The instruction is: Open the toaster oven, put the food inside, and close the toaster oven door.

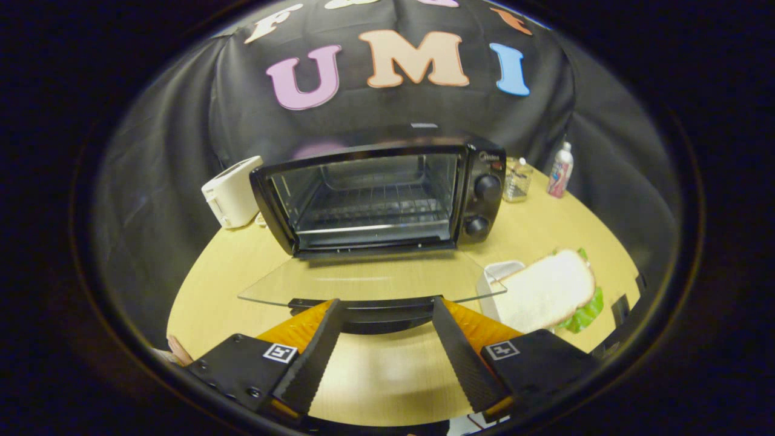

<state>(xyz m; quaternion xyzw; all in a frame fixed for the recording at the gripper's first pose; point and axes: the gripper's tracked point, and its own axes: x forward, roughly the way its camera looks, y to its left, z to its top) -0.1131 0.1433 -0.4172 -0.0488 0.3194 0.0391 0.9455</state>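
A black toaster oven [387, 200] stands on the round wooden table [242, 266] with its glass door [363, 284] folded down flat toward me. The wire rack [375, 209] inside is bare. The door's dark handle [381, 315] lies at the door's near edge, level with my fingertips. My gripper [384, 306] is open, with its two fingers spread wide; the handle lies between the tips and they are not pressing on it. A sandwich [548, 290] of white bread and green lettuce rests on a white dish [493, 275] just right of the door.
A white toaster [233, 191] stands left of the oven. A clear glass jar [517, 180] and a small white bottle [560, 171] sit at the table's far right, behind the oven. Bare wood lies under my fingers.
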